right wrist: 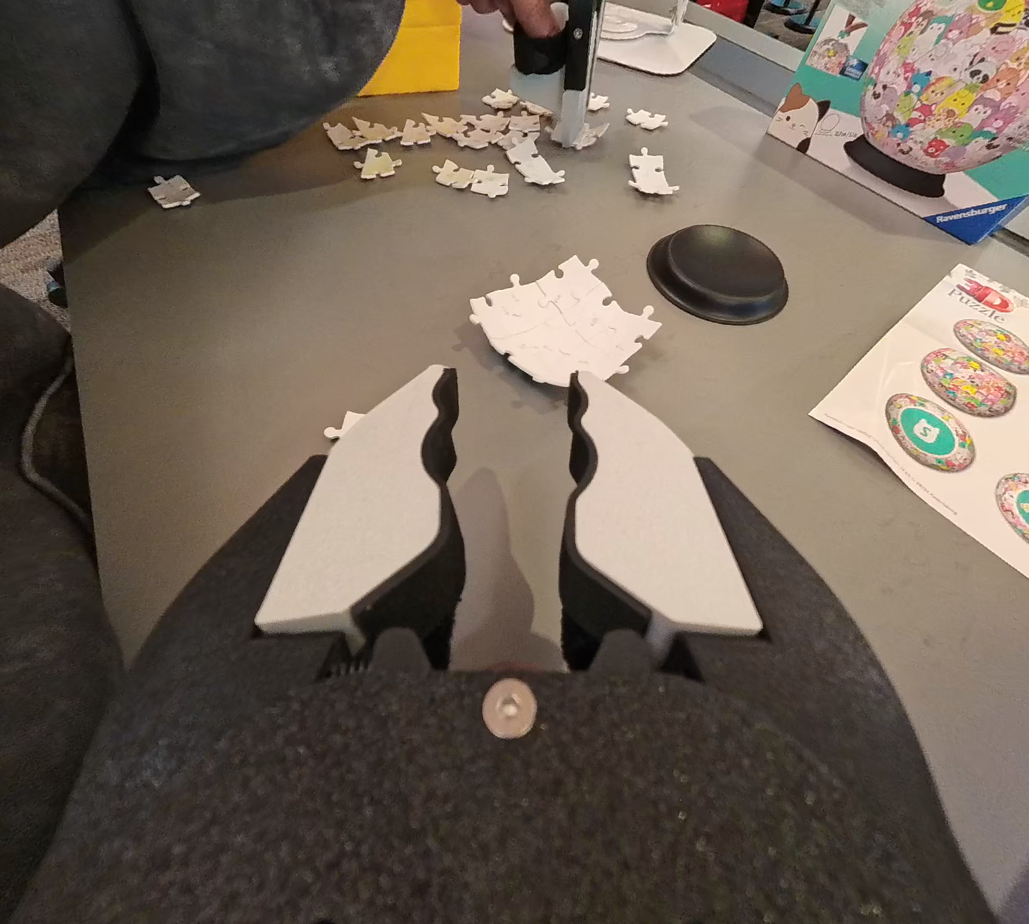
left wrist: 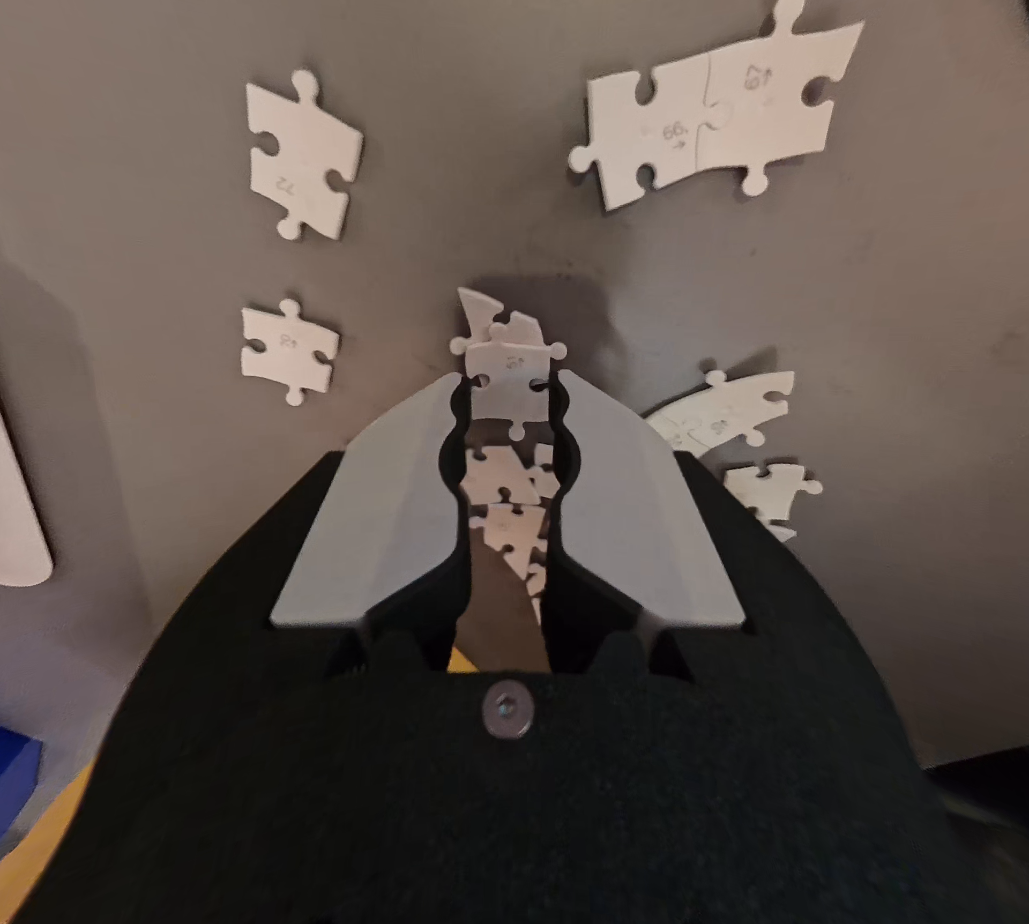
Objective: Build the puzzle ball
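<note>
My left gripper (left wrist: pixel 509 382) points down at the grey table (left wrist: pixel 501 34) and is shut on a white puzzle piece (left wrist: pixel 508 388) held by its edges at the fingertips. It also shows far off in the right wrist view (right wrist: pixel 573 140), at the edge of a pile of loose pieces (right wrist: pixel 445 134). My right gripper (right wrist: pixel 512 379) is open and empty, low over the table. Just beyond its tips lies a curved section of joined white pieces (right wrist: pixel 562 324). A joined pair (left wrist: pixel 713 112) and two single pieces (left wrist: pixel 303 156) (left wrist: pixel 289 349) lie face down.
A black round stand (right wrist: pixel 718 273) sits right of the joined section. The puzzle box (right wrist: pixel 919 62) stands at the far right, and an instruction sheet (right wrist: pixel 935 413) lies near it. A yellow object (right wrist: pixel 429 34) and a person's grey sleeve (right wrist: pixel 195 23) are at the far left. Across from one pair of fingers to the other is roughly 35 cm.
</note>
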Available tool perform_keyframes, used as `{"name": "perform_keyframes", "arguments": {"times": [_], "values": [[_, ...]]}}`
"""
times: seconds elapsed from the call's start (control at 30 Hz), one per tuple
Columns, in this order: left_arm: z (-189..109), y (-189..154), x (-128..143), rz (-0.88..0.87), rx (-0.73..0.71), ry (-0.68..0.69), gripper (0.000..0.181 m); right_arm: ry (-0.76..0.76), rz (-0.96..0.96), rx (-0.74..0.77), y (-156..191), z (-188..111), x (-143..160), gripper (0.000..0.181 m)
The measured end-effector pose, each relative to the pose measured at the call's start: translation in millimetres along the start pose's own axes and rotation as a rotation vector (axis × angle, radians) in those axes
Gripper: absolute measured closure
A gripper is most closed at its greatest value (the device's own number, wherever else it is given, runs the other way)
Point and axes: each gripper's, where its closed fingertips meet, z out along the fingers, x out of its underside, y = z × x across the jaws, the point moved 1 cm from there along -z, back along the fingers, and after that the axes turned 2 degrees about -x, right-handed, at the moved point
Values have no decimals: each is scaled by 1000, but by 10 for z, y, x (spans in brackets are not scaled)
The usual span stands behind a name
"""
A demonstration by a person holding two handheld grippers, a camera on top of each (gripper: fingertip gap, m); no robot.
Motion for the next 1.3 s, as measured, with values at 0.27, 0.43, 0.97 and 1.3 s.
{"name": "perform_keyframes", "arguments": {"times": [0.27,0.43,0.97,1.3], "values": [[-21,168,-7,33,-18,22,155,14,-8,-2,13,20,21,144],[-230,99,-25,13,-28,-49,155,14,-3,1,-3,19,27,144],[-1,-219,-5,-23,63,13,155,15,-7,2,1,1,24,144],[-534,-107,197,-30,-27,-89,136,21,-12,-3,17,21,33,144]]}}
